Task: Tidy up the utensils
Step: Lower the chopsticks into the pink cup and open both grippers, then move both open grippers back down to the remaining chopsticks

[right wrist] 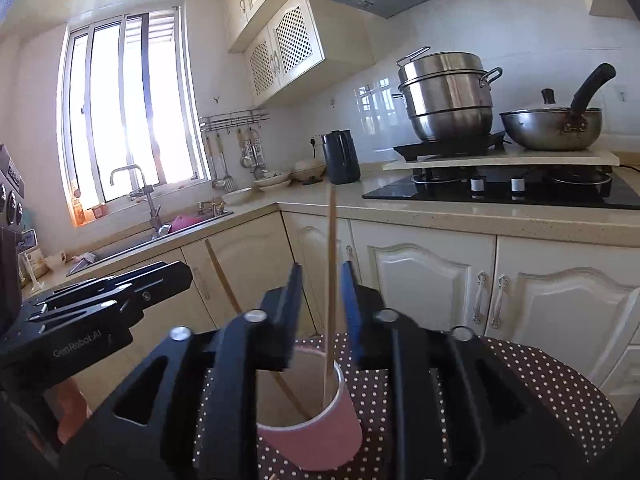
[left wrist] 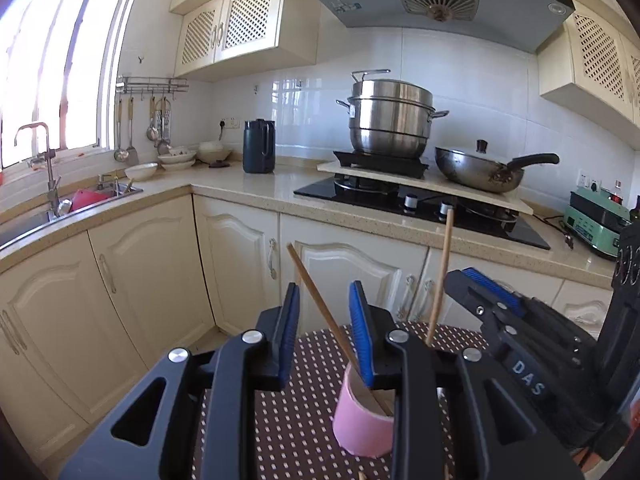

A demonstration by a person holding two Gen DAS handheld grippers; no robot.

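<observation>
Kitchen counter point(left wrist: 240, 188) carries a stacked steel steamer pot point(left wrist: 390, 118) on a burner and a lidded wok point(left wrist: 480, 166) beside it on a pale board; contents of neither are visible. The sink point(left wrist: 48, 216) at the window holds a red item and what may be a ladle, though glare there makes this uncertain.

Nearer the cameras, a brown dotted mat point(right wrist: 540, 376) bears a pink cup point(right wrist: 316, 436), upright and open-topped. It contains two wooden chopsticks. One chopstick point(right wrist: 330, 280) stands almost vertical against the cup's far inner wall; the other chopstick point(right wrist: 224, 276) leans away to the left (its lower end rests inside the cup).

Right gripper point(right wrist: 322, 284): jaws narrowly parted on either side of the upright chopstick, with a visible gap and no contact seen. Left gripper point(left wrist: 324, 308): jaws moderately apart, straddling the leaning chopstick above the cup, not gripping it.
</observation>
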